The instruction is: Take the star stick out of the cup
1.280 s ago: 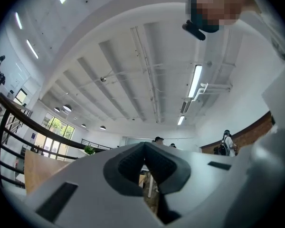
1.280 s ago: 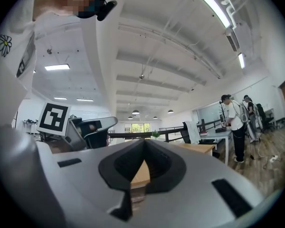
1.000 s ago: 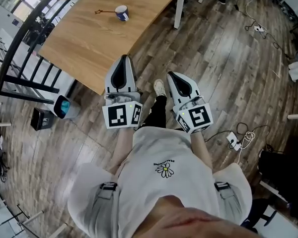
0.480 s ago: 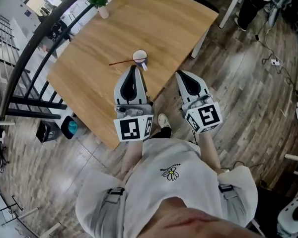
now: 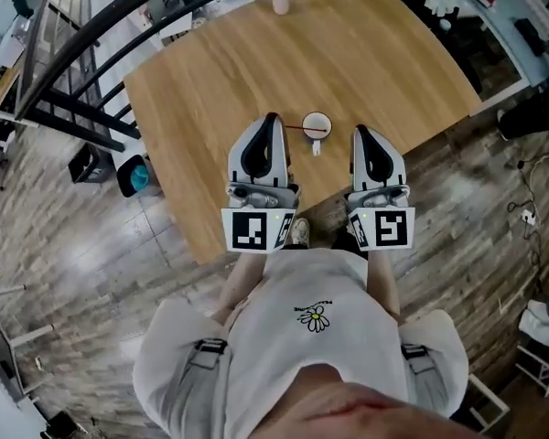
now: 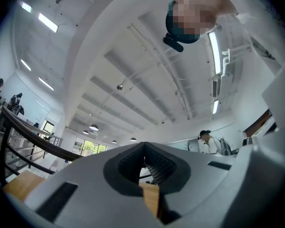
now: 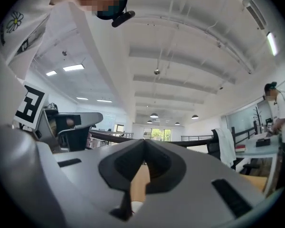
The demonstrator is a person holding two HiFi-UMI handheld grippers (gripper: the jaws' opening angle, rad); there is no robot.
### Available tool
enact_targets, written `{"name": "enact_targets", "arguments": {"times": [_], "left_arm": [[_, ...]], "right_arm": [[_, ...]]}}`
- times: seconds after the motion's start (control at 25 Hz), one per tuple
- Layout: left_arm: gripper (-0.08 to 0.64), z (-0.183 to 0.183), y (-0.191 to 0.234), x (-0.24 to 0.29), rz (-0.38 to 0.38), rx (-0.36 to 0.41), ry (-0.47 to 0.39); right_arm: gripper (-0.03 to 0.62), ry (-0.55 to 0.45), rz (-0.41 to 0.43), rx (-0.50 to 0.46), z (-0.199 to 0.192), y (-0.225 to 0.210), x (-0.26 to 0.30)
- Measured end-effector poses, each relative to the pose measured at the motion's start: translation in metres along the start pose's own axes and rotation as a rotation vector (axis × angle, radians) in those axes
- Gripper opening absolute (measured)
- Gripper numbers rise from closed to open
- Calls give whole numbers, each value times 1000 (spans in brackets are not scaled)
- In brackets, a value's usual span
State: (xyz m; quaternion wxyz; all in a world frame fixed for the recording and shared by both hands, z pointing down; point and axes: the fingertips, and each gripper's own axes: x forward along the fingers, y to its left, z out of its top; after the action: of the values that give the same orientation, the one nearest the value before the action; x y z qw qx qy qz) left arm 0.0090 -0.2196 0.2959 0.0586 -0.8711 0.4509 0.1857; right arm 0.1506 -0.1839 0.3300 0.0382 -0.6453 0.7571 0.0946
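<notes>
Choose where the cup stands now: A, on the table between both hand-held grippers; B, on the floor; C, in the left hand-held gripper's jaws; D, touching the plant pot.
A: the cup sits on the table between the left hand-held gripper and the right hand-held gripper.

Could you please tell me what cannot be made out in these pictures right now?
Star stick: head view, its star end is hidden behind the left gripper.
Cup: head view, too small to show how the stick sits inside.
Both gripper views: the shut jaws' bodies block nearly all of the table; cup and stick do not show.
</notes>
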Motion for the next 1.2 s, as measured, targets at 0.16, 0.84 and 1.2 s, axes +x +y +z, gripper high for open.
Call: {"name": "enact_targets", "arguments": {"times": [0.16, 0.84, 1.2], "left_arm": [[16, -7, 21, 9, 86, -2, 19], [17, -13, 31, 24, 297, 4, 22], [154, -44, 55, 19, 379, -181, 68]], "right_arm": [[8, -27, 84, 3, 4, 5, 38], [8, -35, 320, 45, 5, 2, 75], [6, -14, 329, 68, -3, -4, 80]]}}
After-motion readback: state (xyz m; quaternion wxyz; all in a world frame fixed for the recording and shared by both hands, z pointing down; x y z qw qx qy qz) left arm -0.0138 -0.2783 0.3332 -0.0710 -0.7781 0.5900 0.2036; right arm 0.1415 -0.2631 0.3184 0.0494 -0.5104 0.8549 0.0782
